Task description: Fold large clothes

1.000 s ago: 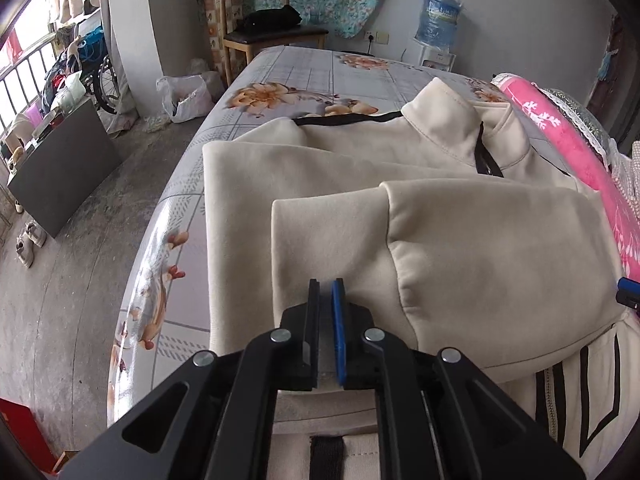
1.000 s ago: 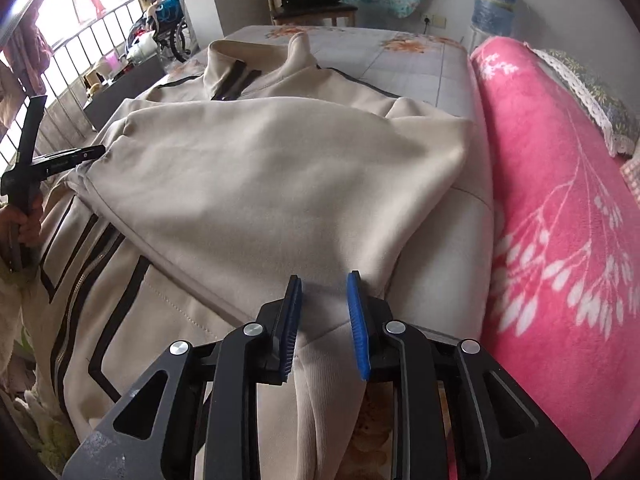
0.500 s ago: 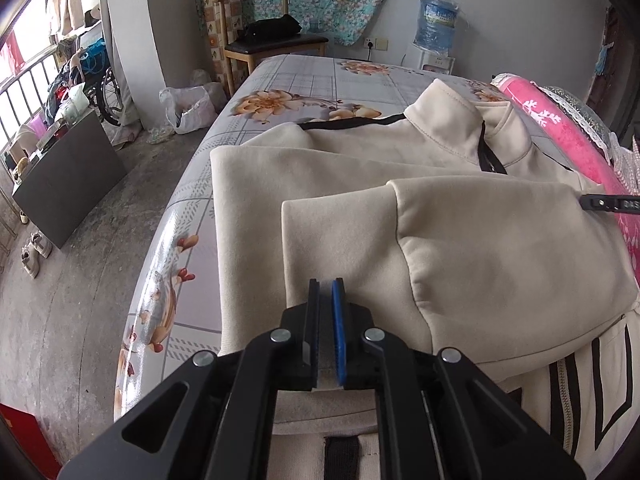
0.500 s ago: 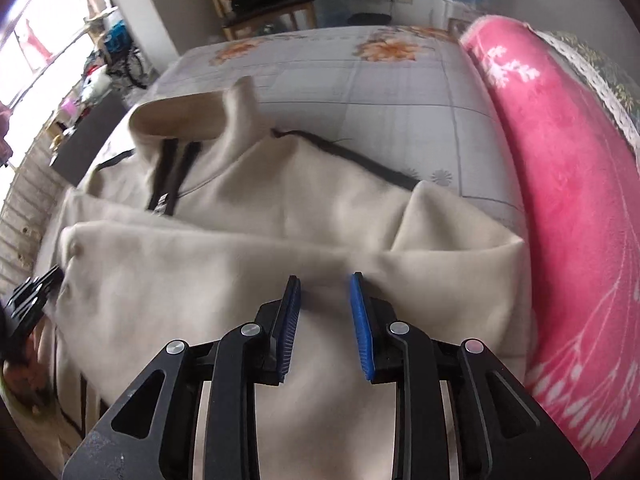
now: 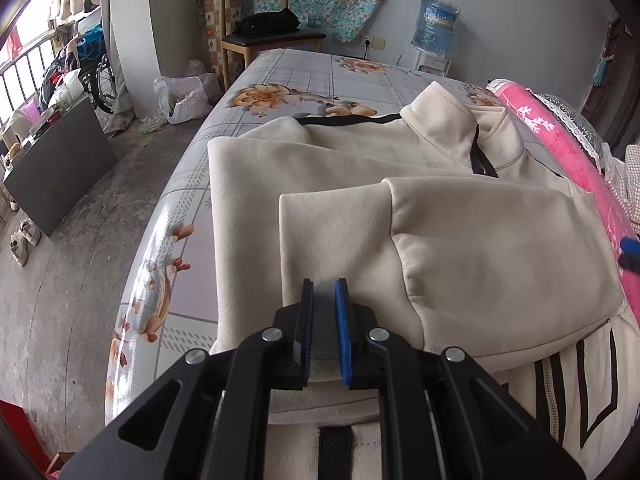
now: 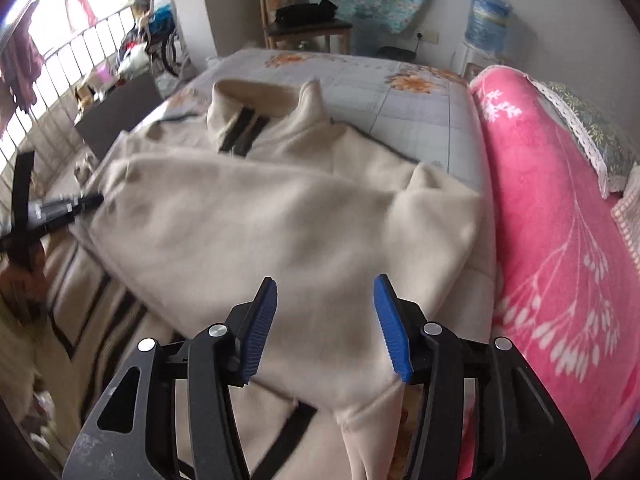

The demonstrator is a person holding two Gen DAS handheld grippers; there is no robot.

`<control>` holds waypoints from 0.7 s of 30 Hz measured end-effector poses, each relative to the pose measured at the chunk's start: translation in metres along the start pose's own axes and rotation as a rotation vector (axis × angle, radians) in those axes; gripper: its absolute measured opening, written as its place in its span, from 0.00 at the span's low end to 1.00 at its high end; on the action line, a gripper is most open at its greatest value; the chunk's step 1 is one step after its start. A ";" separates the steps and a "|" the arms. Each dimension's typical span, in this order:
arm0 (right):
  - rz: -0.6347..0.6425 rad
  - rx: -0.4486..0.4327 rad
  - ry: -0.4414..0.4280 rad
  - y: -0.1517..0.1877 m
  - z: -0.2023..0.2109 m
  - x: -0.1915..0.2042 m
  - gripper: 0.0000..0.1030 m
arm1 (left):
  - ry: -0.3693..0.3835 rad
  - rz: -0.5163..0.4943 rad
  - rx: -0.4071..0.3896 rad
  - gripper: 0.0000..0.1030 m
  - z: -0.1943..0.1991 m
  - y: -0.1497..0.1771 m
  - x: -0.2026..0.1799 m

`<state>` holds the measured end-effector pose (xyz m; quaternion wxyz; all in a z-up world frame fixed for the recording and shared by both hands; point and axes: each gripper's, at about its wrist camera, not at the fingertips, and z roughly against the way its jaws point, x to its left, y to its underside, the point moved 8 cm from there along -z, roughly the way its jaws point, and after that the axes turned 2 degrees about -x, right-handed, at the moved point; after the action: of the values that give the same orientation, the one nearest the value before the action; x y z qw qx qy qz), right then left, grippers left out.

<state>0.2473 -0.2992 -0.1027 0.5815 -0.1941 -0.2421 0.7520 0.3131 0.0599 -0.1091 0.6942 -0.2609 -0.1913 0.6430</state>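
Jacket (image 5: 460,248), pink blanket (image 6: 560,220) beside, chair (image 5: 256,36) beyond

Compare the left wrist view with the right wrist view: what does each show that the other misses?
Left wrist only: the left gripper up close, jaws opening over the jacket's hem, plus shoes on the floor. Right wrist only: the right gripper, jaws opening above the folded sleeve, nothing pinched. Both share: the cream jacket, pink blanket, chair and water bottle.
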 end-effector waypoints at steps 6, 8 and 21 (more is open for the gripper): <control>-0.104 -0.024 0.097 0.056 0.042 -0.010 0.55 | -0.014 -0.014 -0.009 0.45 0.037 0.011 -0.002; -0.170 -0.080 0.061 0.067 0.067 -0.004 0.64 | -0.022 -0.028 -0.023 0.55 0.056 0.018 -0.001; -0.186 -0.091 -0.053 0.133 0.077 0.097 0.72 | -0.094 0.031 -0.001 0.70 0.130 0.151 0.026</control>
<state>0.0754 -0.2430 -0.1199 0.6330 -0.1768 -0.3082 0.6878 0.1176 0.1059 -0.0998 0.6741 -0.2336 -0.2198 0.6654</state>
